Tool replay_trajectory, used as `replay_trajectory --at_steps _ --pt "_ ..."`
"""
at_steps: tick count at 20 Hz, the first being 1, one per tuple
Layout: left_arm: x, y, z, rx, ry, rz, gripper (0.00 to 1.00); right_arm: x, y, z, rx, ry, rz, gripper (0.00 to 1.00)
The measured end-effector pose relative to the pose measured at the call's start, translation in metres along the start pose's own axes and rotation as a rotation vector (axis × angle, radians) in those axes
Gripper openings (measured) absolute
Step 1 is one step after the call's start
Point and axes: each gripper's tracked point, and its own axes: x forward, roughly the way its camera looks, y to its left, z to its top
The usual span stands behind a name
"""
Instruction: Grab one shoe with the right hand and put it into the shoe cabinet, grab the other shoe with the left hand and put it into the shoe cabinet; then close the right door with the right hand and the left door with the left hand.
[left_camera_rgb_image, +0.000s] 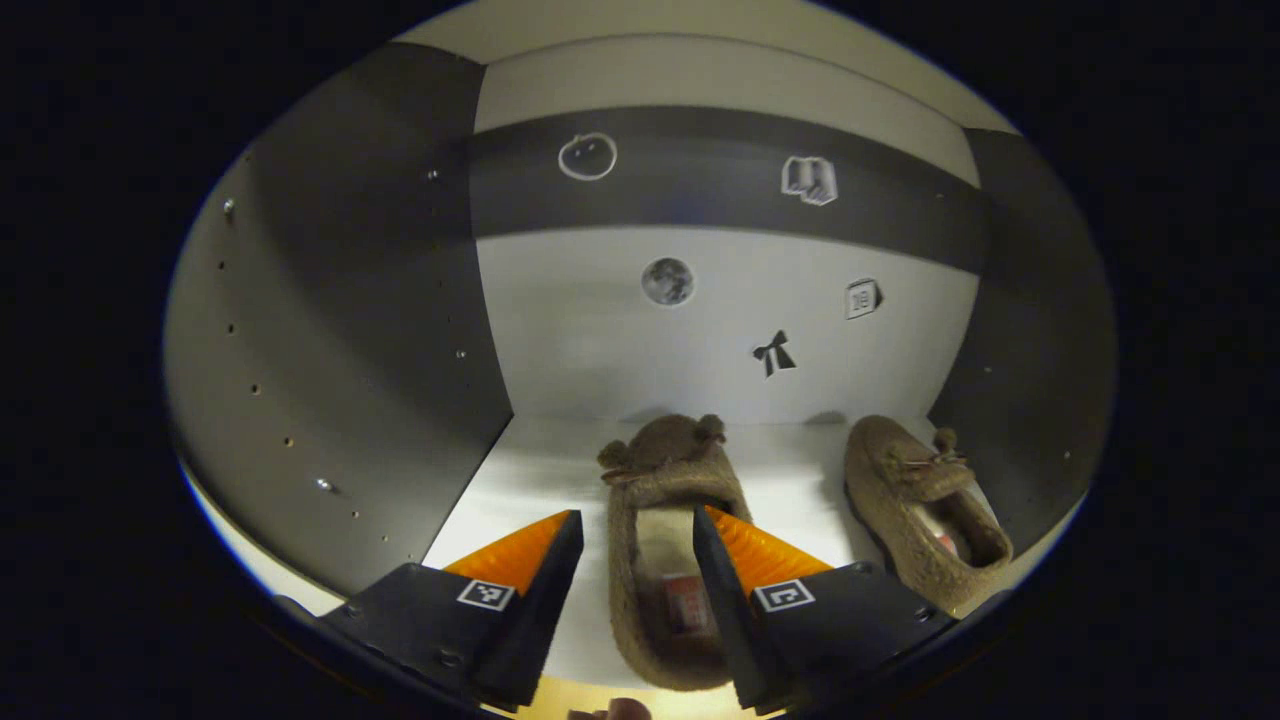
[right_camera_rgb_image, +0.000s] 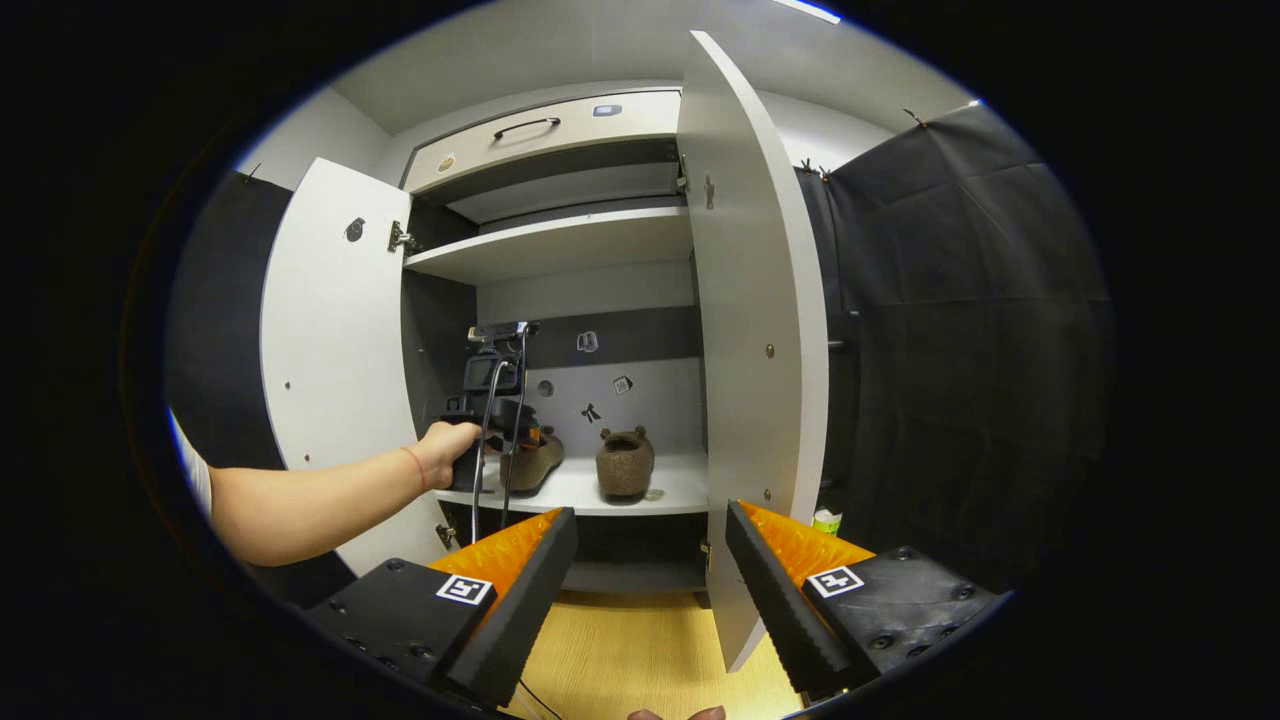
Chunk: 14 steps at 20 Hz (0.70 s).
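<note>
Two fuzzy, rounded brown shoes (left_camera_rgb_image: 668, 530) (left_camera_rgb_image: 925, 510) sit on the smooth white cabinet shelf (left_camera_rgb_image: 545, 470). Above that shelf, the left gripper (left_camera_rgb_image: 630, 560) gapes around one shoe without touching. The right gripper (right_camera_rgb_image: 650, 560) gapes, holding nothing.

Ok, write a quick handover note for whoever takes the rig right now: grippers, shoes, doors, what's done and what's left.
Left gripper: open, inside the cabinet, fingers either side of the left slipper, which rests on the shelf.
Right gripper: open, holding nothing, held back in front of the cabinet.
Right slipper: on the same shelf, beside the first.
Right door and left door: both open.
Done: both slippers are in the shoe cabinet.
Left: pull the left gripper out, close the right door with the right gripper, then the left door with the left.
</note>
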Motion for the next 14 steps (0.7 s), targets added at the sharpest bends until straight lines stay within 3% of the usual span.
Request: replay_trajectory --at_steps 3,5,11,14 --pt "-0.044 -0.002 0.014 0.089 -0.116 0.002 0.9 -0.005 -0.002 0.002 -0.003 -0.004 0.002 0.98" --pt "-0.074 -0.004 0.023 0.131 -0.195 0.009 0.96 -0.009 -0.001 0.003 0.006 -0.005 0.006 0.98" --pt "-0.167 -0.016 0.03 0.109 -0.371 -0.023 0.96 -0.021 -0.021 0.012 0.008 -0.009 -0.012 0.98" --pt "-0.209 -0.026 0.025 0.044 -0.426 -0.063 1.0 -0.029 -0.045 0.022 0.028 -0.023 -0.046 0.98"
